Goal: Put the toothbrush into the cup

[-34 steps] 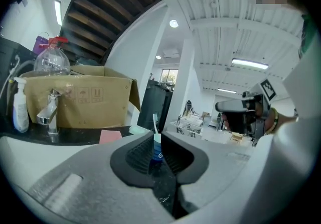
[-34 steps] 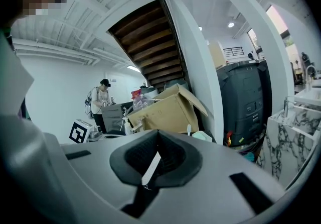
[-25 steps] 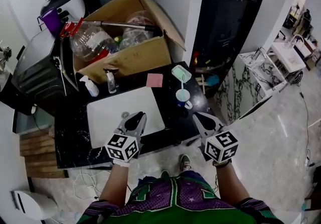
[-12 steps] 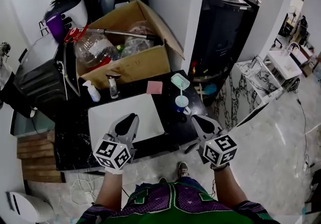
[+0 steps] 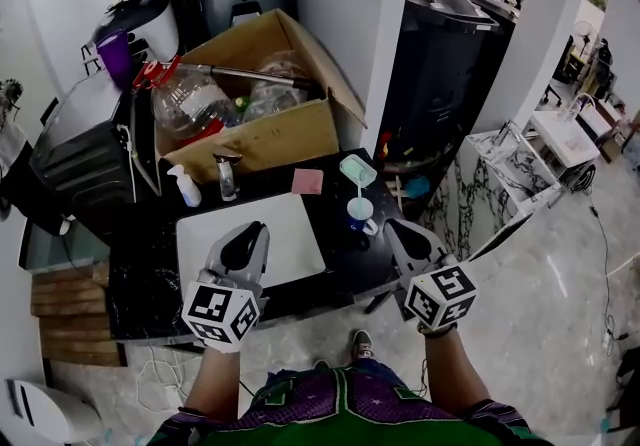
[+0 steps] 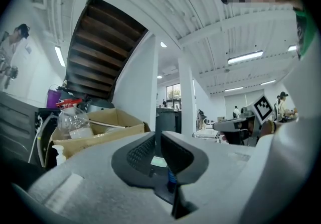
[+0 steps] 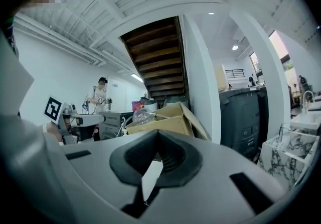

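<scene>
A pale cup (image 5: 360, 209) stands on the black table (image 5: 140, 274), right of a white board (image 5: 250, 239). A thin white toothbrush (image 5: 361, 192) stands upright in the cup. My left gripper (image 5: 248, 230) hovers over the board's near edge, well left of the cup. In the left gripper view the left gripper (image 6: 156, 135) shows only a narrow slit between its pads, with nothing in it. My right gripper (image 5: 400, 226) hangs just right of and nearer than the cup, apart from it. In its own view the right gripper (image 7: 158, 131) is shut and empty.
A mint-green flat thing (image 5: 357, 171) and a pink pad (image 5: 307, 181) lie behind the cup. A spray bottle (image 5: 186, 186) and a small bottle (image 5: 228, 174) stand at the board's far left. A cardboard box (image 5: 250, 124) of clutter sits behind. The table's edge lies near both grippers.
Both grippers have risen and drawn back toward me, the left one drifting left. The cup and toothbrush have stayed where they were.
</scene>
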Available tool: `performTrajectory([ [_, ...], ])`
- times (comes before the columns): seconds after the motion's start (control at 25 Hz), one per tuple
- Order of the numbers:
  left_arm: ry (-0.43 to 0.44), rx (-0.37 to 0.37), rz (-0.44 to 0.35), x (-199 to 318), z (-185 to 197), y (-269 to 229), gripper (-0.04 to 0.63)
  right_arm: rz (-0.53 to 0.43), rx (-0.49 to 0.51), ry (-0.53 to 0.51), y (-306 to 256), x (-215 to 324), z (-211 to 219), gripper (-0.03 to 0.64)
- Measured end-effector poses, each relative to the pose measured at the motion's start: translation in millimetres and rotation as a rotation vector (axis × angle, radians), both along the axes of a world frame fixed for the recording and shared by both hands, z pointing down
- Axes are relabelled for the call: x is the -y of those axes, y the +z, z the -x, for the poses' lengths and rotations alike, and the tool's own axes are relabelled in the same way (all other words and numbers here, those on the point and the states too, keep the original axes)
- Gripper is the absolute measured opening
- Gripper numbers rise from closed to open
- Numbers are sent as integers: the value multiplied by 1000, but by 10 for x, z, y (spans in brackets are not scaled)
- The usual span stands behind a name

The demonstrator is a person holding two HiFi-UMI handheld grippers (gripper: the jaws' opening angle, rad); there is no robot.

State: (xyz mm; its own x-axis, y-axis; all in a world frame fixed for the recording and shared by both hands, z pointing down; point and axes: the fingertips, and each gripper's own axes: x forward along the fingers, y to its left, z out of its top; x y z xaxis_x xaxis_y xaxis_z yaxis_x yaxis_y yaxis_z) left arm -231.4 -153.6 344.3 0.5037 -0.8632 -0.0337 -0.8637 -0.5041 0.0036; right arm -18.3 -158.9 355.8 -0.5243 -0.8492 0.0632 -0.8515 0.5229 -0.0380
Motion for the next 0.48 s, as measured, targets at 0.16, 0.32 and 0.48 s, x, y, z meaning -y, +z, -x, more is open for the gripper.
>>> performTrajectory([
  [0.16, -14, -10, -7, -12, 32, -52, 43, -6, 6, -3, -39, 10, 20, 2],
  [0.32, -10, -22, -17, -14, -12, -81, 27, -7, 11, 4, -46, -13, -31, 2],
  [0.48, -6, -24, -27, 10, -49, -123, 20, -13, 23, 17, -84, -10, -85, 2],
])
